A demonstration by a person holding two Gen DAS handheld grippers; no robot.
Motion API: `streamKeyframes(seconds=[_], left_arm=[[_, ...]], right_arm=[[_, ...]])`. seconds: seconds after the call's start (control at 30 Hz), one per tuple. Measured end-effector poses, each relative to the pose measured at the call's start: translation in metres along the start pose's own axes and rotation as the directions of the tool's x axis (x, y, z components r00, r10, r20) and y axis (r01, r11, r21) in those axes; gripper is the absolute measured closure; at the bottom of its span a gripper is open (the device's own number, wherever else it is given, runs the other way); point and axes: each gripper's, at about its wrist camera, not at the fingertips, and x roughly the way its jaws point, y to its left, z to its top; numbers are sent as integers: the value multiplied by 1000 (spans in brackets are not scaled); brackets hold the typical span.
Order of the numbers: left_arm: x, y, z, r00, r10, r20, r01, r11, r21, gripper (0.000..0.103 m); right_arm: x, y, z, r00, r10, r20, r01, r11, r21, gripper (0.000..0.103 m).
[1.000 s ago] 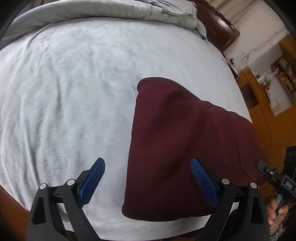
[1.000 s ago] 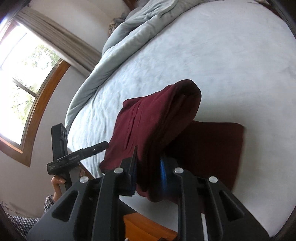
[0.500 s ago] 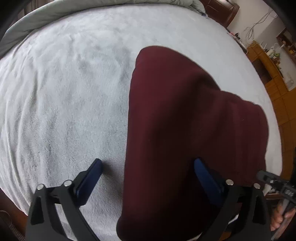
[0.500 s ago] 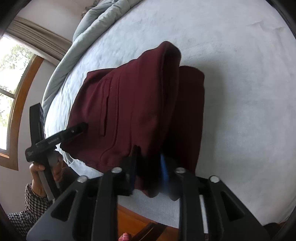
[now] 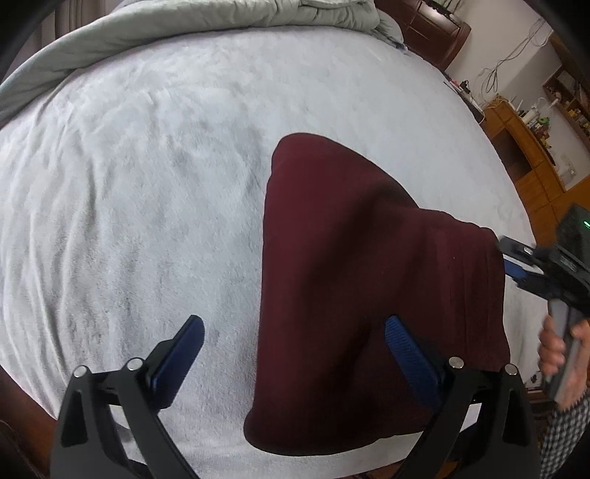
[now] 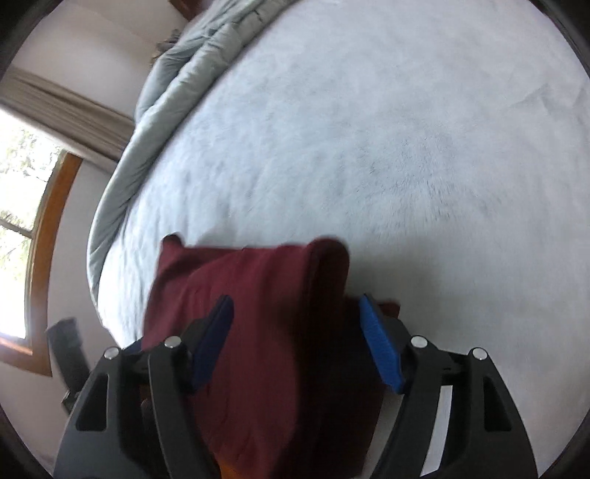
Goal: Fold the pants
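The dark red pants [image 5: 368, 287] lie folded in a thick stack on the white bed cover [image 5: 147, 184], near its front edge. My left gripper [image 5: 295, 342] is open and empty above the pants' left edge. My right gripper [image 6: 295, 331] is open, with the folded pants [image 6: 258, 331] lying between and below its blue pads, not pinched. The right gripper also shows at the pants' right edge in the left wrist view [image 5: 523, 265].
A grey duvet [image 5: 221, 22] is bunched along the far side of the bed. Wooden cabinets [image 5: 527, 154] stand to the right. A window [image 6: 22, 228] with a curtain is at the left of the right wrist view.
My right gripper has opened and let go of the pants, which now lie flat on the bed. My left gripper stayed open and pulled back a little.
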Motion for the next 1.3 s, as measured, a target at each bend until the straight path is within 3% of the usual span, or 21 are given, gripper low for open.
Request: streamKeyframes(seconds=[0.03, 0.1, 0.17, 0.27, 0.43, 0.57, 0.7, 0.87, 0.93, 1.1, 1.23, 1.3], left_arm=[[1, -1, 1, 1000, 1, -4, 0, 1000, 4, 4], [3, -3, 3, 1000, 3, -14, -3, 1000, 10, 4], [8, -7, 4, 1000, 7, -20, -6, 1000, 13, 4], [10, -11, 6, 1000, 9, -19, -9, 1000, 13, 4], [4, -17, 5, 1000, 2, 5, -2, 1000, 23, 4], [17, -24, 9, 1000, 23, -16, -22, 999, 50, 4], [34, -26, 7, 998, 31, -52, -29, 999, 44, 3], [27, -21, 5, 999, 13, -50, -12, 999, 32, 4], [19, -18, 1, 999, 19, -38, -18, 999, 41, 4], [8, -5, -8, 999, -5, -41, 5, 1000, 11, 4], [9, 3, -10, 998, -28, -53, 26, 999, -32, 4], [15, 2, -12, 997, -31, -64, 28, 999, -46, 4]], right_arm=[[7, -3, 5, 1000, 2, -6, -2, 1000, 9, 42], [21, -9, 12, 998, 44, -42, -43, 999, 33, 72], [19, -9, 13, 996, 78, -36, -76, 996, 37, 90], [1, -4, 12, 997, 83, 6, -83, 996, 13, 96], [-29, -13, 2, 997, 37, 69, -40, 999, 32, 97], [-4, -28, 3, 998, -62, 32, 60, 996, 65, 96], [2, -29, 1, 999, -26, 33, 23, 996, 83, 88], [-30, -17, -22, 999, -16, 32, 15, 1000, 25, 58], [-43, -12, -42, 1000, 13, 9, -13, 1000, 12, 53], [-50, -6, -100, 993, 89, -71, -88, 996, 21, 49], [-43, -3, -122, 984, 147, -99, -143, 989, 47, 45], [-37, -2, -125, 988, 121, -100, -117, 992, 46, 45]])
